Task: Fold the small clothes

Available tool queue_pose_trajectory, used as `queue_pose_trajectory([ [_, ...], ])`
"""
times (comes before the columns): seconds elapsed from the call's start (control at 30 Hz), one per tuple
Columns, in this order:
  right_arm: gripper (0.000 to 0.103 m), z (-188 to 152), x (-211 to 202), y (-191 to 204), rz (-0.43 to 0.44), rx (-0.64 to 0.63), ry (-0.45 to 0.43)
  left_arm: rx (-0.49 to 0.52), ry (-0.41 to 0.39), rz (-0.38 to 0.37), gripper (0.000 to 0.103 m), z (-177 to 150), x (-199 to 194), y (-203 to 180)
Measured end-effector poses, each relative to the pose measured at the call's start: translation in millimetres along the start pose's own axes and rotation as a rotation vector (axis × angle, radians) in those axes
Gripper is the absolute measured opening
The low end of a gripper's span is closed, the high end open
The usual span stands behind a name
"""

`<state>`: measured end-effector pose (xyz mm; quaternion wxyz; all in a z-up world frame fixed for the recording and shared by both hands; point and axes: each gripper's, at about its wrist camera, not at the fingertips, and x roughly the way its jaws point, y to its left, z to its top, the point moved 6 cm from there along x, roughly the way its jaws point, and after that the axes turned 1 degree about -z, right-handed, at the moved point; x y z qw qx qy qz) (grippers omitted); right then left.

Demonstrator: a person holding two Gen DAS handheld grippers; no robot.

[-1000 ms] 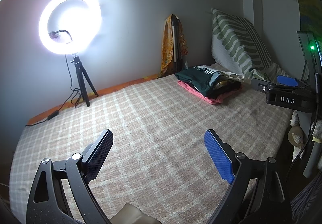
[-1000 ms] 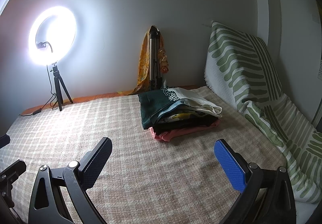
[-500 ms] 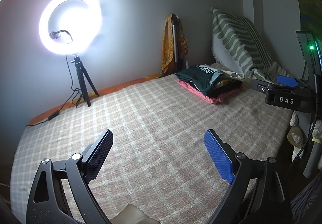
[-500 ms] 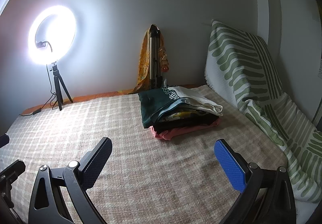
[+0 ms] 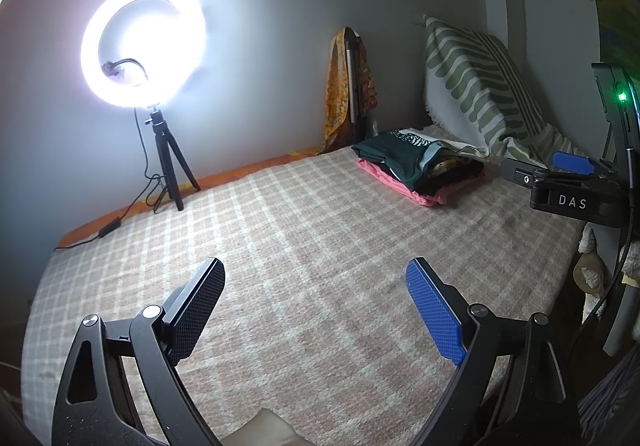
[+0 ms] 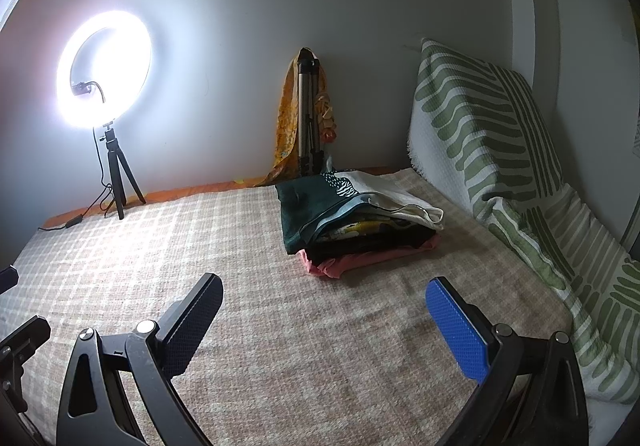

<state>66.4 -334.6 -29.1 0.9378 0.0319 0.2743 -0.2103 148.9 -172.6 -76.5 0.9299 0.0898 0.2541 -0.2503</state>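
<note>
A glaring white ring light on a small black tripod (image 5: pixel 144 57) stands in the upper left of both views, its cable trailing along the orange edge of the bed. At the wall in the upper middle, a folded grey tripod draped with an orange patterned cloth (image 6: pixel 306 117) leans upright. A large white cushion with green leaf stripes (image 6: pixel 492 133) fills the right side of the right wrist view, just beside the clothes.

The stack of folded small clothes, dark green on top and pink at the bottom (image 6: pixel 352 221), lies on the beige checked blanket covering the bed (image 5: pixel 300 266), right of centre, its long axis running left to right with folded edges facing the camera.

The left gripper (image 5: pixel 316 310) hovers wide apart over bare blanket, holding nothing. The right gripper (image 6: pixel 324 322) is likewise spread wide and empty, short of the stack, nothing between them.
</note>
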Motion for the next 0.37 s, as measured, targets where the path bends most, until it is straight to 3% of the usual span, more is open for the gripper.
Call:
queue_pose_trajectory([
  [0.37, 0.103, -0.9, 0.3, -0.5, 0.0, 0.002, 0.001, -0.001, -0.001, 0.002, 0.092, 0.4, 0.0, 1.6],
])
